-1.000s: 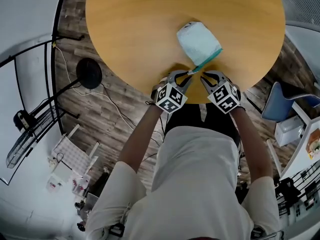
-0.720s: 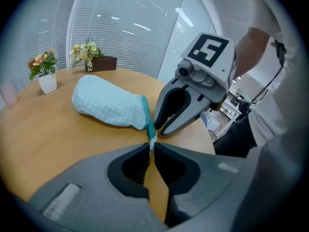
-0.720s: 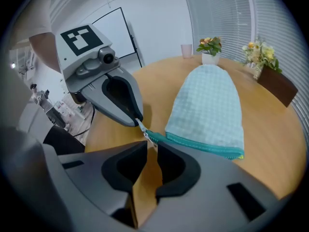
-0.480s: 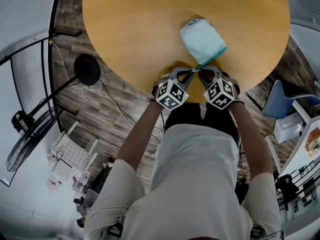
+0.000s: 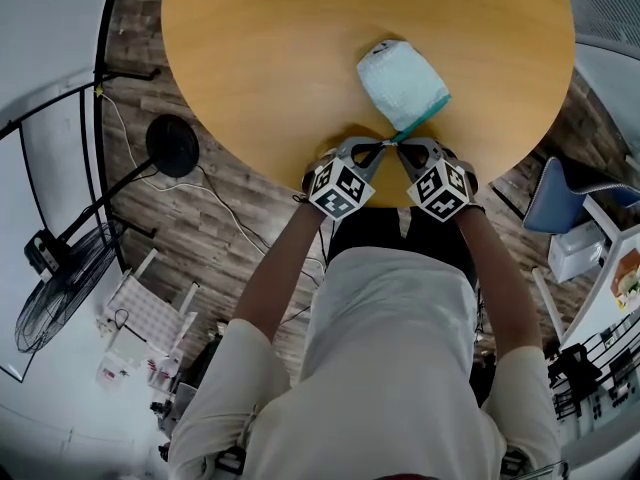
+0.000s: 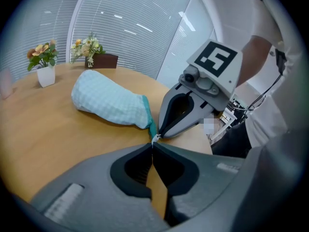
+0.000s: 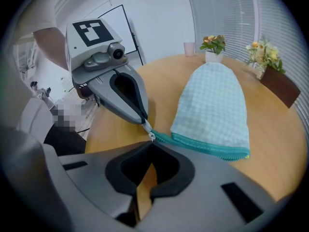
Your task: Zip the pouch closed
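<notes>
The left gripper and right gripper meet tip to tip at the zip end of a pouch.
The left is clamped on the pull; the right pinches the teal zip tape just beside it. The pale checked pouch lies near the table edge, by the person.

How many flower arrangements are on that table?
2: flowers in a white pot, and beside them flowers in a brown box, both beyond the pouch. None seem hidden.
</notes>
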### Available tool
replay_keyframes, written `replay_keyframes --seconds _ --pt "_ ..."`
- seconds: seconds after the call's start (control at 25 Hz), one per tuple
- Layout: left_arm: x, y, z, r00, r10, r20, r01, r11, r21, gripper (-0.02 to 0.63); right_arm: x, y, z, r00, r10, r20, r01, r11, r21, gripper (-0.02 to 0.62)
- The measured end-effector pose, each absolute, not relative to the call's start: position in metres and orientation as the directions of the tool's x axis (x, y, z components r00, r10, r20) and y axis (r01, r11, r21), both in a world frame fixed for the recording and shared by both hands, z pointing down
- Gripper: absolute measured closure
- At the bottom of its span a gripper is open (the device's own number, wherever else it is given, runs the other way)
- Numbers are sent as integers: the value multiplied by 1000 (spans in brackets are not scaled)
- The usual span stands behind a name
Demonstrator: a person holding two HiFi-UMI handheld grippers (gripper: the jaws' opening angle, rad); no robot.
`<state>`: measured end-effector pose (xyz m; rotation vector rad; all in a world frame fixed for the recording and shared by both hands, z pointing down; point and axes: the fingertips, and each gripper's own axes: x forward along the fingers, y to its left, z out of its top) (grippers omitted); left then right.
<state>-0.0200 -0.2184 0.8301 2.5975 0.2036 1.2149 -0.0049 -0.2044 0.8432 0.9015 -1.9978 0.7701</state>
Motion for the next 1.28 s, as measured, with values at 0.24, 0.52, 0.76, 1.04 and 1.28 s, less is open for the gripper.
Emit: replay_keyframes --seconds 0.24,0.52,0.76,1.04,1.28 --pt "-22 -222 822 637 246 731 14 -951 308 587 16 -204 840 -414 -348 841 -844 493 -212 593" --pt "-36 -234 814 632 214 745 -31 -953 300 587 44 -202 837 -382 -368 848 -870 454 -195 593" --pt "-50 -248 809 625 174 761 -86 -954 288 586 63 -202 836 -350 -377 857 -887 428 -175 592" --pt "-67 -264 813 602 124 789 -156 -951 269 588 82 -196 838 -327 -369 870 -901 400 -169 593" --pt "-68 -263 815 572 93 815 -156 -963 219 584 83 -196 838 -300 -360 883 -907 395 -147 591"
